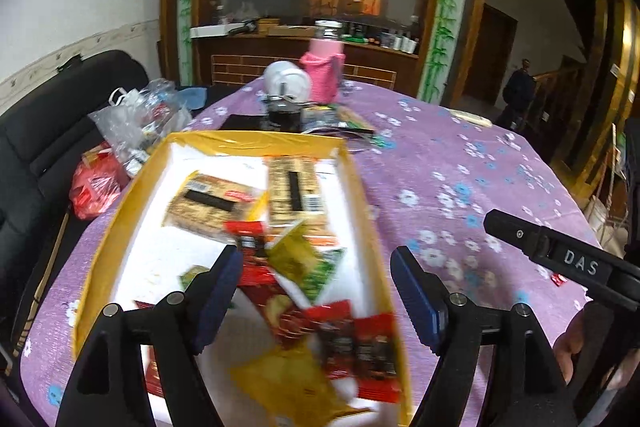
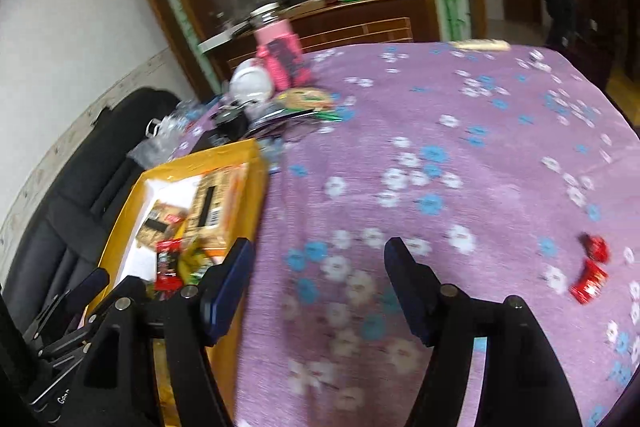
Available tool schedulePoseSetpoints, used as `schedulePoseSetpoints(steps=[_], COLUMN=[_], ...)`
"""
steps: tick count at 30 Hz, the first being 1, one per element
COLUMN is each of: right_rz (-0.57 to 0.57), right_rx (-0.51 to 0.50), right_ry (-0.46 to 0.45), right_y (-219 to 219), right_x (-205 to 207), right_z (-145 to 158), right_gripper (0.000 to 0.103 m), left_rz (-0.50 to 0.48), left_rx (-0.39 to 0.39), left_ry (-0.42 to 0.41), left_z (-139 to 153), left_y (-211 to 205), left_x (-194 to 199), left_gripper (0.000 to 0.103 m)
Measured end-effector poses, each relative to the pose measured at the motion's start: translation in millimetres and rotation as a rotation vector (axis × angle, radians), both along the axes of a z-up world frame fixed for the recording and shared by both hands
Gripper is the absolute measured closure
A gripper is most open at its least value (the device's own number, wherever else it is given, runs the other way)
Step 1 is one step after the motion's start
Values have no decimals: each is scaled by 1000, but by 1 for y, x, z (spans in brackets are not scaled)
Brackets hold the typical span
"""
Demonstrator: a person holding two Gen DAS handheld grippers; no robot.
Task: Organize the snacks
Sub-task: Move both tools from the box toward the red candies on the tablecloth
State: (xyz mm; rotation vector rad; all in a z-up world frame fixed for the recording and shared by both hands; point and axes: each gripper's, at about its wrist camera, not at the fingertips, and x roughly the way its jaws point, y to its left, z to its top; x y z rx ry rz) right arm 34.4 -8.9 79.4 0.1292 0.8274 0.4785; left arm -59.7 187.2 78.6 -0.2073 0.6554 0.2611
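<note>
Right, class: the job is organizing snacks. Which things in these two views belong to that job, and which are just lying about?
Part of the job:
- yellow box
- snack packets in the box
- two red snacks loose on the purple tablecloth
- left gripper and right gripper, both open and empty

Just lying about:
- pink bottle
- white mug
- plastic bags

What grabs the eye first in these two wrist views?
The yellow box, full of jumbled snack packets, sits on the purple floral tablecloth under the open left gripper. To the right, in the right wrist view, two red wrapped snacks lie loose on the cloth beyond the open right gripper.
</note>
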Motion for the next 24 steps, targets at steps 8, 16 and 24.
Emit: schedulePoseSetpoints(steps=[8, 16, 24], right_rz=[-237, -349, -415], right_rx=[-61, -77, -86], right_ry=[-12, 57, 43], right_y=[-105, -207, -259], right_x=[-8, -17, -23], right_z=[-4, -21, -35], right_gripper=[17, 13, 13], left_rz=[-188, -430, -534], left_rx=[56, 61, 67], left_ry=[-8, 89, 178], left_z=[0, -19, -31], left_y=[-79, -165, -214], left_x=[3, 17, 24], left_gripper=[19, 17, 18])
